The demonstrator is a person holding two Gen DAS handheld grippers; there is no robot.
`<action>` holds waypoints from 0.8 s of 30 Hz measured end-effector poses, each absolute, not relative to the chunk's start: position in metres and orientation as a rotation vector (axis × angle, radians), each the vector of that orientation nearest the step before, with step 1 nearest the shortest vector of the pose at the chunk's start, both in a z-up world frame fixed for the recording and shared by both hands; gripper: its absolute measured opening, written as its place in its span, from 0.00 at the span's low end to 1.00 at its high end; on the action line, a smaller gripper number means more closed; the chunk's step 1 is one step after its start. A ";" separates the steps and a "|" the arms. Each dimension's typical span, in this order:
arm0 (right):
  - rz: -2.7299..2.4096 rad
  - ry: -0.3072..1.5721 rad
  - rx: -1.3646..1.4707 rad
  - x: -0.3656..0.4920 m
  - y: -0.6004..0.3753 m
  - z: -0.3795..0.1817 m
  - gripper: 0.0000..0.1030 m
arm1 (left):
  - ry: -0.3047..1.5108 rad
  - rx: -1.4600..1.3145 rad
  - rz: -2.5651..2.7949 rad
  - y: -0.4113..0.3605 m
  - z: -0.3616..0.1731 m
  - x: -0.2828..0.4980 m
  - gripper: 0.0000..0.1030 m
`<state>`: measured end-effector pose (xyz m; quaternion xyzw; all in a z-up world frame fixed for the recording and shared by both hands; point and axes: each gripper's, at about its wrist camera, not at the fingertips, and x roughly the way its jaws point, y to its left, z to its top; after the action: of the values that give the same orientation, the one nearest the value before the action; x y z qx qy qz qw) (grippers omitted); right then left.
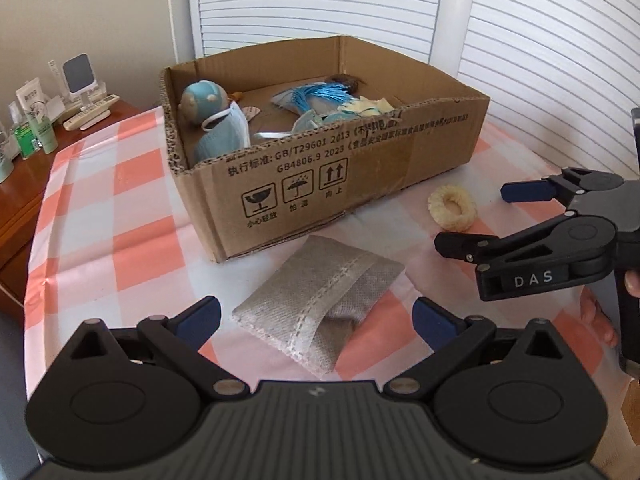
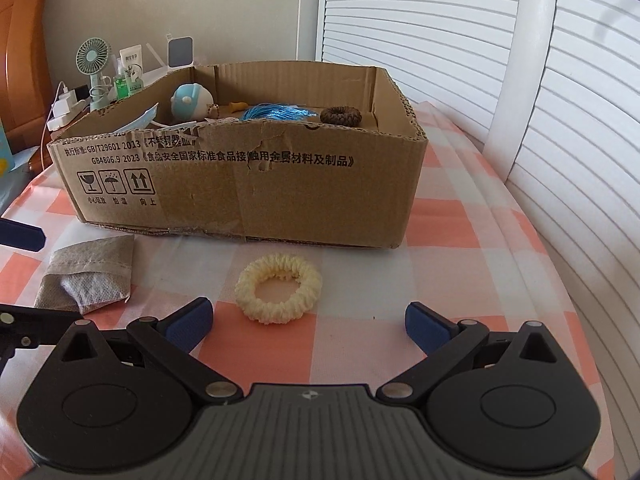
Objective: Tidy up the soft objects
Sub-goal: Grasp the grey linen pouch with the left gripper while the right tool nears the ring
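Pouch (image 1: 320, 304) and scrunchie (image 2: 278, 294) on table before box (image 2: 248, 188).

White louvred doors (image 2: 440, 20) behind checked tablecloth (image 2: 460, 280); wooden dresser (image 1: 24, 200) beside.

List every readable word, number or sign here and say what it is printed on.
"DAS": right gripper, on its side.
"GB/T29601 2013": cardboard box, front wall.
"GB4806.9 2023", then a line of Chinese characters: same wall.
Three handling pictograms (fragile glass, umbrella, up arrows) with small Chinese captions: box front, lower left corner.
Labels on the bottles behind the box: too small to read.
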<state>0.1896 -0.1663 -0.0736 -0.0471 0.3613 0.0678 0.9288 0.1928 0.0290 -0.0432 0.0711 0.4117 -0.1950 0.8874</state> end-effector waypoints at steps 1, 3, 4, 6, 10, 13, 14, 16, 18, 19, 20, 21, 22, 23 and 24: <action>0.141 0.741 -0.098 0.189 -0.166 -0.074 1.00 | 0.860 0.152 -0.422 0.028 -0.045 0.197 0.99; 0.151 0.743 -0.102 0.189 -0.167 -0.073 1.00 | 0.879 0.163 -0.437 0.026 -0.049 0.204 0.99; 0.157 0.744 -0.104 0.189 -0.168 -0.073 1.00 | 0.885 0.167 -0.455 0.025 -0.050 0.205 0.99; 0.170 0.744 -0.109 0.189 -0.169 -0.073 1.00 | 0.905 0.175 -0.507 0.023 -0.052 0.205 0.98; 0.187 0.742 -0.115 0.189 -0.170 -0.072 1.00 | 0.913 0.210 -0.661 0.013 -0.049 0.189 0.99; 0.187 0.738 -0.114 0.189 -0.169 -0.073 1.00 | 0.885 0.255 -0.638 0.010 -0.048 0.185 0.98; 0.187 0.737 -0.114 0.189 -0.169 -0.073 1.00 | 0.879 0.262 -0.611 0.010 -0.049 0.187 0.98; 0.190 0.734 -0.116 0.188 -0.170 -0.073 1.00 | 0.887 0.236 -0.557 0.011 -0.050 0.196 0.95; 0.200 0.733 -0.119 0.187 -0.172 -0.074 1.00 | 0.886 0.201 -0.551 0.014 -0.050 0.199 0.88; 0.205 0.733 -0.122 0.187 -0.172 -0.074 1.00 | 0.877 0.185 -0.551 0.015 -0.048 0.199 0.88; 0.210 0.732 -0.124 0.186 -0.173 -0.074 1.00 | 0.869 0.170 -0.552 0.015 -0.047 0.199 0.88; 0.214 0.730 -0.125 0.185 -0.173 -0.074 1.00 | 0.861 0.153 -0.557 0.014 -0.046 0.200 0.88; 0.217 0.728 -0.127 0.185 -0.174 -0.074 1.00 | 0.857 0.141 -0.557 0.014 -0.046 0.200 0.88; 0.218 0.726 -0.127 0.184 -0.174 -0.074 1.00 | 0.856 0.133 -0.551 0.012 -0.046 0.201 0.84; 0.218 0.725 -0.128 0.184 -0.174 -0.074 1.00 | 0.860 0.132 -0.542 0.010 -0.047 0.203 0.73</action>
<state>0.1843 -0.1736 -0.0739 -0.0623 0.3537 0.1063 0.9272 0.2027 0.0104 -0.0468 0.0633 0.4114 -0.2592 0.8715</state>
